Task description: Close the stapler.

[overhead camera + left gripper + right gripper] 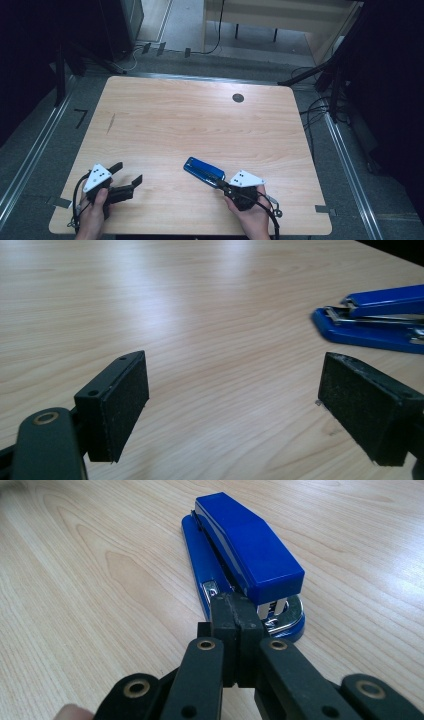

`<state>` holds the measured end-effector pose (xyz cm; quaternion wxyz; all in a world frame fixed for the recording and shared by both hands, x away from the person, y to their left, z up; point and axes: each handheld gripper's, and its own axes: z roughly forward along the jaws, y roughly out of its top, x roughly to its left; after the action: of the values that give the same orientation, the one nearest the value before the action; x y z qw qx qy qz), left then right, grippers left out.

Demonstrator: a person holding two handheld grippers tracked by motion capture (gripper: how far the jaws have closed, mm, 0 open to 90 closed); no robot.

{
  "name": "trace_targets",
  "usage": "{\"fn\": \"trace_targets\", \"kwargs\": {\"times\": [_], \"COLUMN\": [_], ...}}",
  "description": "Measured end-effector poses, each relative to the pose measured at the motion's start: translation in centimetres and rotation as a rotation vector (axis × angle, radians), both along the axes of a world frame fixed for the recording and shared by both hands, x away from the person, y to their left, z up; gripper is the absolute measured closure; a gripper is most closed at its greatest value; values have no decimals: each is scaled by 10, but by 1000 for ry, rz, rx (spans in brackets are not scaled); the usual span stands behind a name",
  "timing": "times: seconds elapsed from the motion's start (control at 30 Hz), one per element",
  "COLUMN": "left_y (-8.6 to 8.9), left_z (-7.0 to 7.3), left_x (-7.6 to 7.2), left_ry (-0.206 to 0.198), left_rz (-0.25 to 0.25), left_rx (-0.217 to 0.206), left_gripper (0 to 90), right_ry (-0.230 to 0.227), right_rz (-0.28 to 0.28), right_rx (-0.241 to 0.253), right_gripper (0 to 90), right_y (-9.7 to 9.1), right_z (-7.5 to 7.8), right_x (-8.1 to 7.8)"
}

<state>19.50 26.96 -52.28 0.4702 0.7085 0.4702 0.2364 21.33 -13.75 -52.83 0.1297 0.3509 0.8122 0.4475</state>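
Blue stapler [203, 170] on your tabletop [200, 120]

You had it lying flat near the front edge, right of centre, angled across the wood grain; its glossy blue top arm sat slightly raised over the base, silver metal showing at the rear.

A dark mark shaped like the numeral 7 [80, 118] stands on the grey floor to the left of the light wooden table [200, 125] in the high view. No brand, label or lettering can be read on the glossy blue stapler [245, 545] in either gripper view; a dark patch under its raised rear end is too small and hidden to make out.
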Motion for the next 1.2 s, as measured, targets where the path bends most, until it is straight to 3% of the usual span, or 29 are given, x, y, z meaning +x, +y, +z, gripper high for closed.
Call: {"fn": "trace_targets", "kwargs": {"times": [0.07,0.13,0.23,0.33,0.47,0.57,0.7,0.93,1.2], "left_y": [10,15,23,29,34,34,34,33,33], "left_z": [3,3,5,4,0,0,0,0,-1], "left_x": [1,2,3,5,8,8,10,12,13], "left_ry": [-2,-2,-4,-4,17,25,35,51,63], "left_rz": [50,68,99,124,148,151,147,147,145], "left_rx": [4,-5,21,24,27,32,37,42,43], "left_gripper": [135,136,136,137,139,140,140,141,142], "right_ry": [3,3,1,26,25,20,33,67,65], "right_rz": [-2,-2,-11,-20,16,43,35,6,-6], "right_rx": [-5,-6,-26,0,-14,-66,-73,-27,-27], "right_gripper": [900,900,900,900,900,900,900,900,900], "right_y": [1,1,1,-1,7,16,18,11,8], "right_z": [0,-1,-3,-5,-4,-10,-15,-17,-17], "right_x": [0,0,1,1,-7,-11,-8,-3,1]}}
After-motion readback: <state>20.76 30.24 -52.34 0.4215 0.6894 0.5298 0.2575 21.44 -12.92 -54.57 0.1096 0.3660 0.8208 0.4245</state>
